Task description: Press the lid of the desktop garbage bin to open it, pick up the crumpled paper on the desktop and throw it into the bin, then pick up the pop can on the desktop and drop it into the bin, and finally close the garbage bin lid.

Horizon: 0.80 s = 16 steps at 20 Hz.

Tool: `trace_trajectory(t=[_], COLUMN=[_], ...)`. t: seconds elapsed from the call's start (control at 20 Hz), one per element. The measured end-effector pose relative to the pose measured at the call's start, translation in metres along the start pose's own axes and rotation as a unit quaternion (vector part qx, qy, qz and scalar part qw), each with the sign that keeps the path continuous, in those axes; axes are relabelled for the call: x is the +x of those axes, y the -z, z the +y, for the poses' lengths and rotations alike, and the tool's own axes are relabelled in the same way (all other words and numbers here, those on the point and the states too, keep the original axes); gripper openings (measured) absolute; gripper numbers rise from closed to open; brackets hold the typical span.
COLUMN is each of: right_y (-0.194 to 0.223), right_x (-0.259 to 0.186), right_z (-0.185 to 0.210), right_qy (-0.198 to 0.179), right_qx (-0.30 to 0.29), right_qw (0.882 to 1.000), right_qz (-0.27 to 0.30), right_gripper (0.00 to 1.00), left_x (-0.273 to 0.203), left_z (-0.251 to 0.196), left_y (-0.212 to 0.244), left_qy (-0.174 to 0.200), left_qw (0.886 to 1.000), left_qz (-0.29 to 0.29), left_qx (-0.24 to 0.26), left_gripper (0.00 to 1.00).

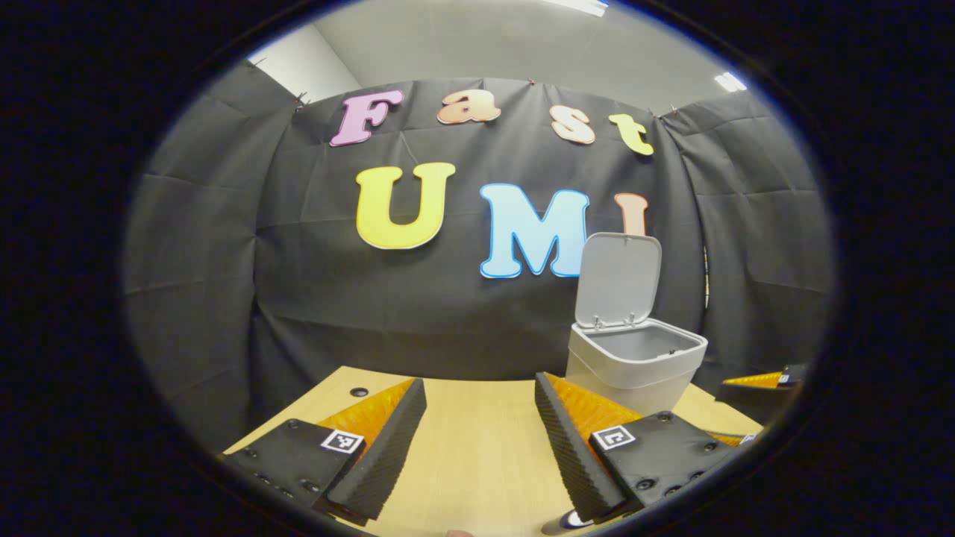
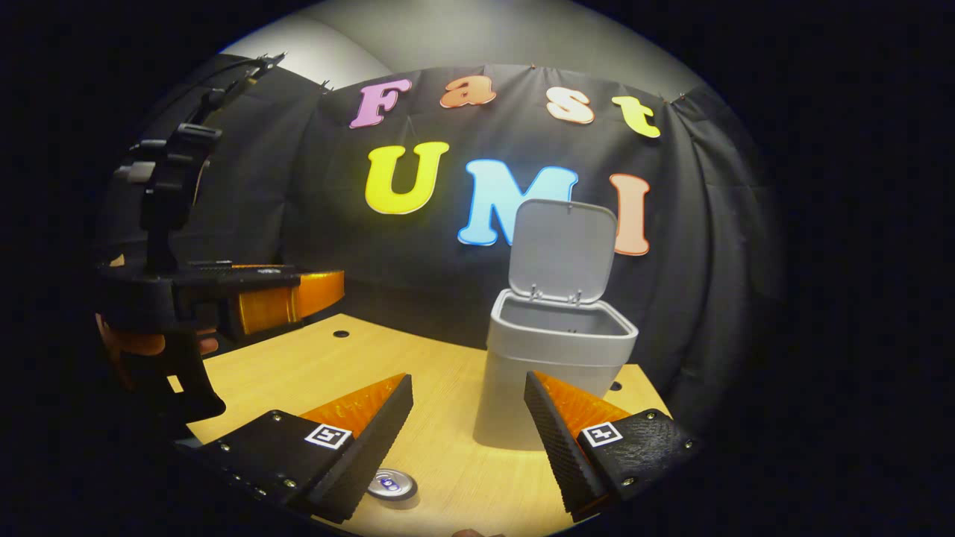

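Item: small aluminium pop can with a silver top (image 2: 391,485), standing upright on the pale wooden desktop (image 2: 448,373), seen in the right gripper view just beside the inner edge of one finger of the right gripper (image 2: 466,440), low in the gap; right gripper spread wide, grasping nothing; left gripper (image 1: 481,440) likewise parted and empty over bare desk. Companion item: light grey plastic desktop garbage bin (image 2: 522,388), beyond the can, its flat hinged lid (image 2: 563,250) raised upright at the back, mouth clear. Handling, by judgement: can likely empty, so light and easily tipped; thin walls smooth and dent-prone, liable to slip; best taken across the round body at mid-height with moderate squeeze, not by the rim; crumpled paper not made out on the desk.
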State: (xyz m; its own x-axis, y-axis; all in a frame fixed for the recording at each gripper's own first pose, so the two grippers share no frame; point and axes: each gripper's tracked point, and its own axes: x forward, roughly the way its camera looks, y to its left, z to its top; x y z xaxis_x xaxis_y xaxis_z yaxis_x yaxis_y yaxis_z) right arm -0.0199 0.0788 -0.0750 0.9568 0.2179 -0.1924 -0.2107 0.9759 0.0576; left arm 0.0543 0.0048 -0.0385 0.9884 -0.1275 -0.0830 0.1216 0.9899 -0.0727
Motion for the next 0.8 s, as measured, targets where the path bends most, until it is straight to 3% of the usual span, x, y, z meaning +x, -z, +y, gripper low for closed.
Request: trace_trajectory(t=[0.4, 0.8], right_y=[0.078, 0.132], right_x=[0.016, 0.016], right_z=[0.050, 0.068], right_qy=[-0.088, -0.127], right_qx=[-0.011, -0.008], right_qw=[0.988, 0.969], right_qz=[0.124, 0.211], right_gripper=[0.97, 0.97], left_x=[-0.020, -0.025], left_z=[0.027, 0.037], left_y=[0.016, 0.017], left_qy=[-0.031, -0.047], left_qw=[0.999, 0.999], left_qz=[0.011, 0.013], left_qx=[-0.012, -0.016], left_gripper=[0.96, 0.96])
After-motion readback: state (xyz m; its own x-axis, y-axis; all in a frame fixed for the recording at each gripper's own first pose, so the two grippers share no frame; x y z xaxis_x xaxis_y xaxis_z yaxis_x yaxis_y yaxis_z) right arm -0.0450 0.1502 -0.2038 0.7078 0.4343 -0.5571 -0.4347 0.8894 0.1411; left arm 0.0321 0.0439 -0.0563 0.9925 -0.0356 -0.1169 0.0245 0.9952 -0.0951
